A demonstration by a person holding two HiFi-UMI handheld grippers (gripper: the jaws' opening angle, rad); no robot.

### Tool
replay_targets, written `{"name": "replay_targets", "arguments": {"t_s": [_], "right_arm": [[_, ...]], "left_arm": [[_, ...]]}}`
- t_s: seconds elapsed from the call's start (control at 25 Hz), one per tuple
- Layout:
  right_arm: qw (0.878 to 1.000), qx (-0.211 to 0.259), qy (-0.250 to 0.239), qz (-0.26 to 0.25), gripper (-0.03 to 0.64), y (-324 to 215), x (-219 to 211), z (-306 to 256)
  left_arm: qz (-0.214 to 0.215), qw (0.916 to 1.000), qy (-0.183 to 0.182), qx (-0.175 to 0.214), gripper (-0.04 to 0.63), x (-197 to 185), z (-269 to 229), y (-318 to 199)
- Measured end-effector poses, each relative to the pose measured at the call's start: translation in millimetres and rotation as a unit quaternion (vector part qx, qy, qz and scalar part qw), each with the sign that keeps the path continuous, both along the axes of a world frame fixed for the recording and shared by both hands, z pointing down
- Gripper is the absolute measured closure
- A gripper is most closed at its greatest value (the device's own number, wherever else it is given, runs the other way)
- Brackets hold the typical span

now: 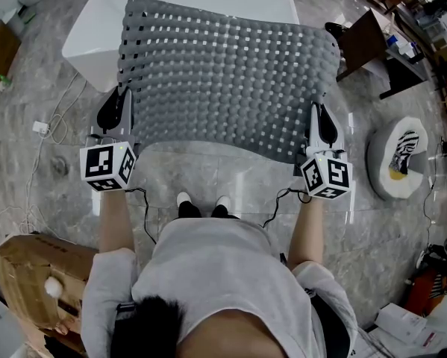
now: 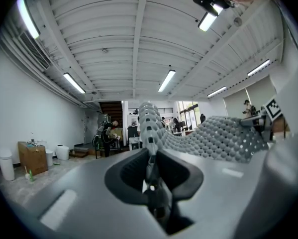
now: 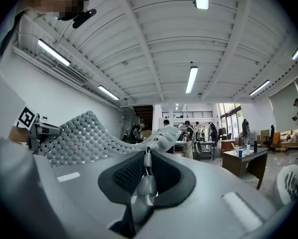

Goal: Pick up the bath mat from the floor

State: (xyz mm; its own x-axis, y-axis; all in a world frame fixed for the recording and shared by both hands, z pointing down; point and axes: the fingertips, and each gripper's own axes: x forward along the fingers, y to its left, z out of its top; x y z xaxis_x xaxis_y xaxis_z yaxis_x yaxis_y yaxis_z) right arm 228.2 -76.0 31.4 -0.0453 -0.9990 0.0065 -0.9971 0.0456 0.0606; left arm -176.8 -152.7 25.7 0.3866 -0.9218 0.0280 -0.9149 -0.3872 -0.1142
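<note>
A grey marble floor (image 1: 208, 170) fills the head view, and the person stands on it with both arms stretched forward. A white bathtub (image 1: 89, 36) lies just ahead. The bath mat (image 1: 223, 80), grey, knobbly and full of small holes, is spread out flat in front of the person and covers most of the tub from above. Its near edge is up off the floor and sags a little between the two hands. Whether its far end rests on the tub cannot be told.

A cardboard box (image 1: 29, 274) stands at the person's left side. A round white cushion (image 1: 398, 159) lies on the floor to the right, well apart from the mat, with a dark counter (image 1: 365, 39) beyond it.

The left tongs (image 1: 122, 99) are pinching the mat's near left corner. In the left gripper view the mat's edge runs straight down between the pads. The right tongs (image 1: 320, 121) are likewise pinching the near right corner, and the right gripper view shows the mat's edge clamped between its pads.
</note>
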Motion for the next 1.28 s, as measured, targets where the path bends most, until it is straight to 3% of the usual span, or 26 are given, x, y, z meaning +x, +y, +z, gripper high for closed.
{"name": "replay_targets", "arguments": {"t_s": [1.28], "right_arm": [[1.0,0.003,-0.013,-0.013,0.563,-9.5,2.2,3.0]], "left_arm": [[-0.019,0.9998,-0.004,0.007,0.541,-2.1,-7.7,-3.8]]}}
